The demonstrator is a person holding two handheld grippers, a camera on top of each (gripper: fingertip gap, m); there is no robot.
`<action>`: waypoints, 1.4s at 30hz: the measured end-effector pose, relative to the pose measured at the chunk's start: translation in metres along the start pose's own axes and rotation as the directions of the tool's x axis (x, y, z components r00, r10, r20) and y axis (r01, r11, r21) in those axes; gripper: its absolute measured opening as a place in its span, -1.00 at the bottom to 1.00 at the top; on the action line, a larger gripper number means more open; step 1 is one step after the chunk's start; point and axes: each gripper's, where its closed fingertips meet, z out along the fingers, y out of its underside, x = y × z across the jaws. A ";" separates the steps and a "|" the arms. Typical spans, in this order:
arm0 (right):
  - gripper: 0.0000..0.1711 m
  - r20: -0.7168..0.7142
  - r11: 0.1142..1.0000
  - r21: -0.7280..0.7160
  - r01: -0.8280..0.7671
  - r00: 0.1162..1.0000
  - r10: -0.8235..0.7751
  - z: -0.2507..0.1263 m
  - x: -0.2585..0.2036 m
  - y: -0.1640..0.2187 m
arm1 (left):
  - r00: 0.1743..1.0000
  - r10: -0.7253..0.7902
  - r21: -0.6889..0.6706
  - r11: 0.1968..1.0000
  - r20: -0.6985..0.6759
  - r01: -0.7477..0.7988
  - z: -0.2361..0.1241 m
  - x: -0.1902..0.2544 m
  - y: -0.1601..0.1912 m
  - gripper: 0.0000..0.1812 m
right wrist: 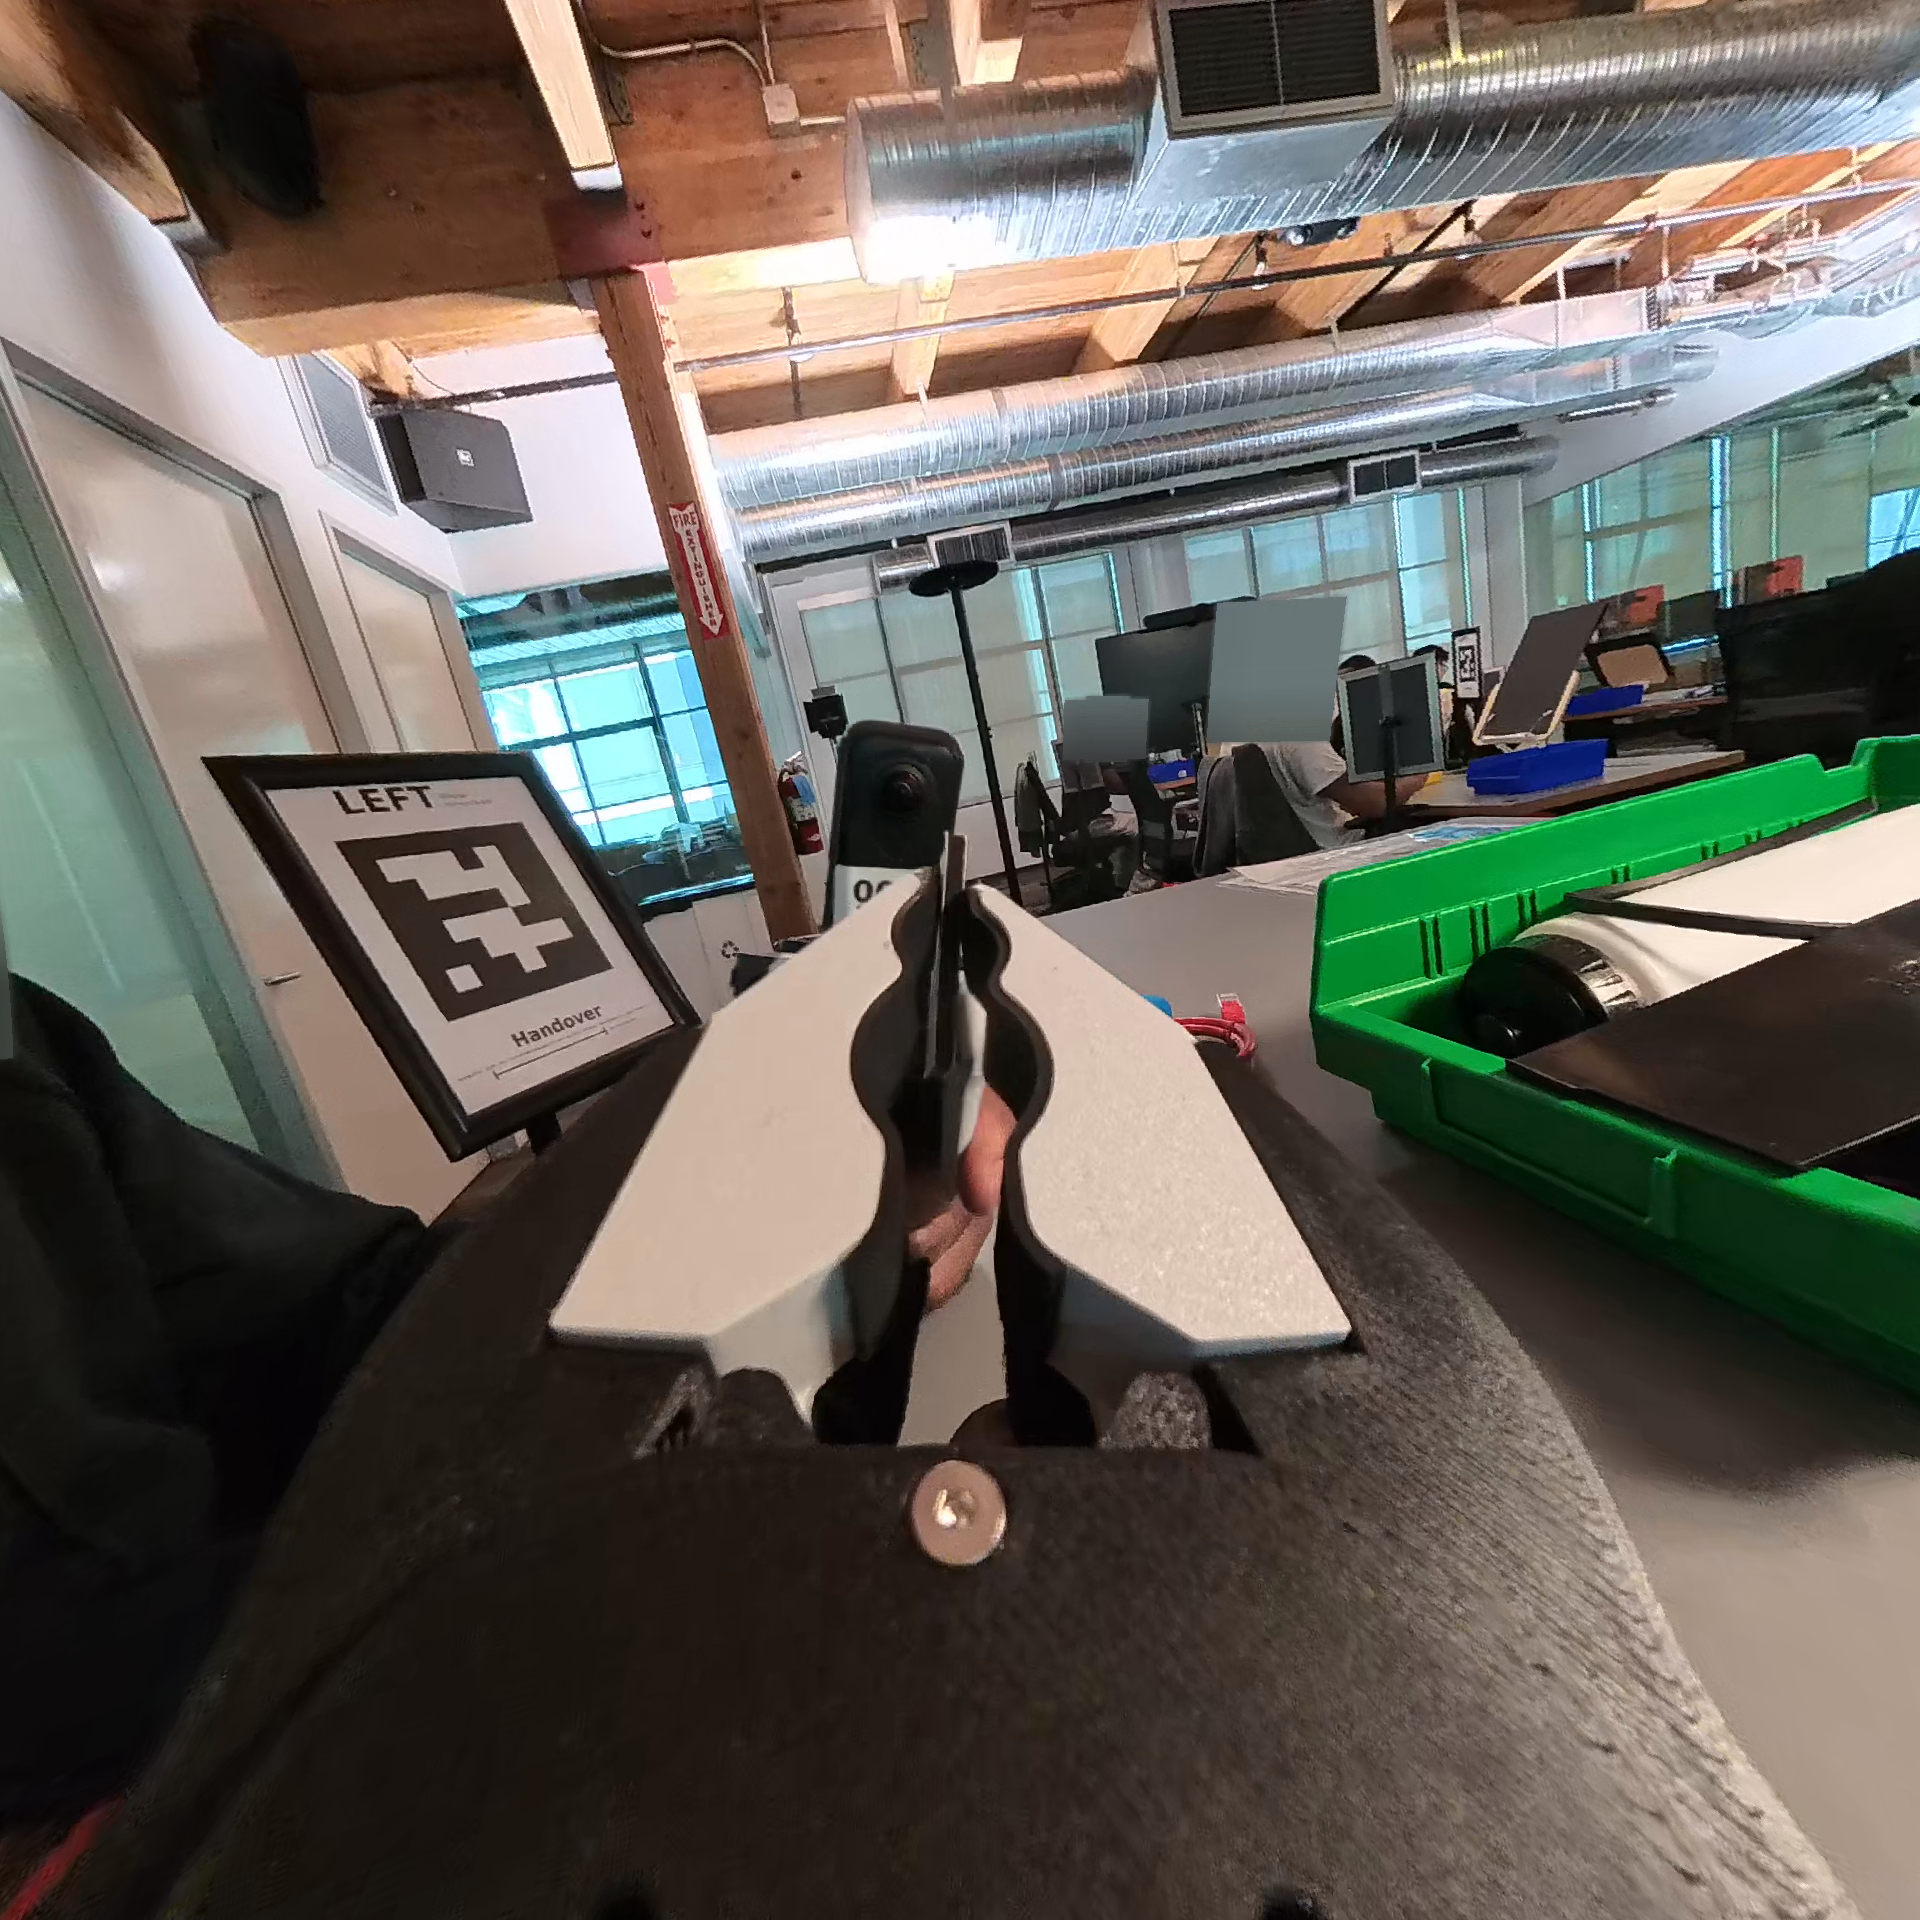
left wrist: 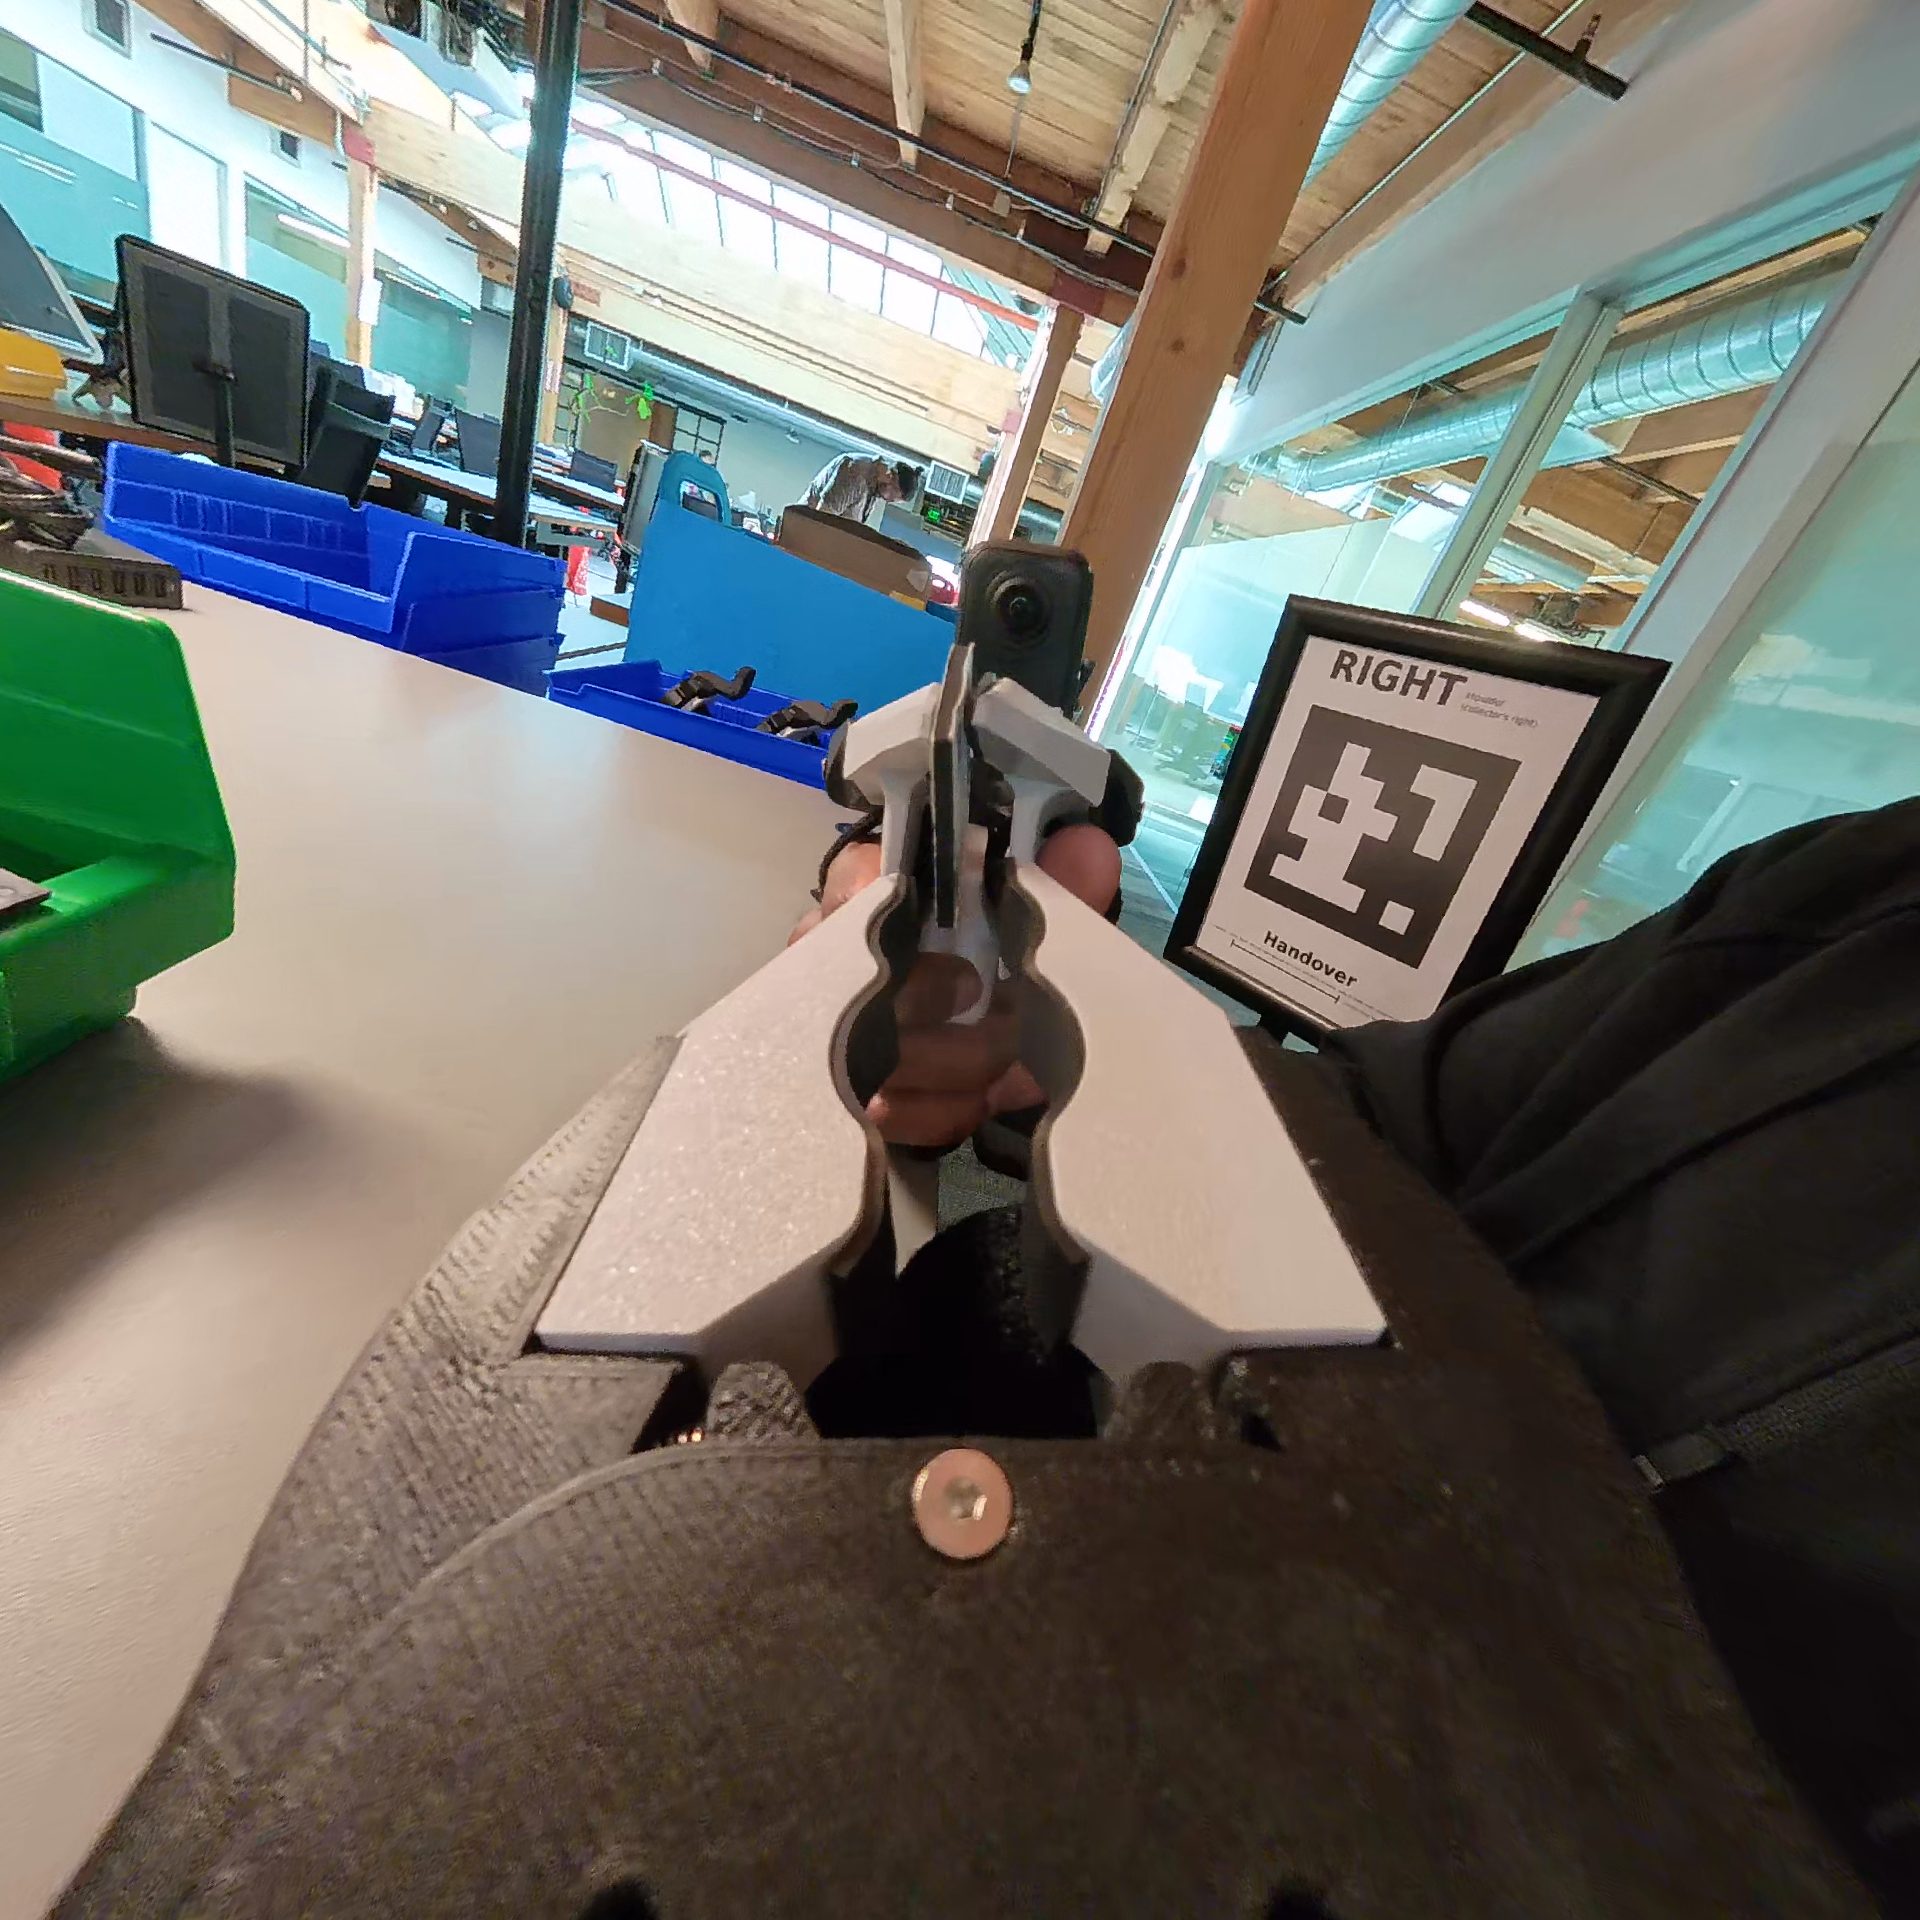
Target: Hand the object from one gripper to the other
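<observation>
The thin black plate (left wrist: 945,790) stood edge-on at 12 o'clock between the two tools, above the grey surface (left wrist: 436,935). The right hand-held gripper (right wrist: 951,899) was clamped on it. The left hand-held gripper (left wrist: 956,894) was narrowly apart, its fingers straddling the plate's near edge without visibly pressing. The plate looked stiff, light and smooth, so probably prone to slipping or pivoting. The left would best pinch the flat faces close to the right's grip before the right lets go. A green bin (right wrist: 1558,1039) sat at 3 o'clock.
</observation>
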 end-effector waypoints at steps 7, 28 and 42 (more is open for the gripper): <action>-0.89 -0.010 1.000 -0.022 -0.018 1.000 0.018 0.001 0.003 0.004 | 1.000 0.002 0.005 1.000 0.008 -0.002 -0.001 -0.001 -0.001 -0.95; -0.93 -0.003 0.994 -0.105 -0.037 0.999 0.037 -0.001 0.004 0.013 | 0.999 -0.038 0.144 0.989 0.005 0.037 -0.016 -0.009 -0.019 -0.97; -0.91 -0.008 0.991 -0.119 -0.061 0.998 0.061 0.000 0.004 0.015 | 0.999 -0.033 0.160 0.987 0.007 0.031 -0.017 -0.009 -0.021 -0.97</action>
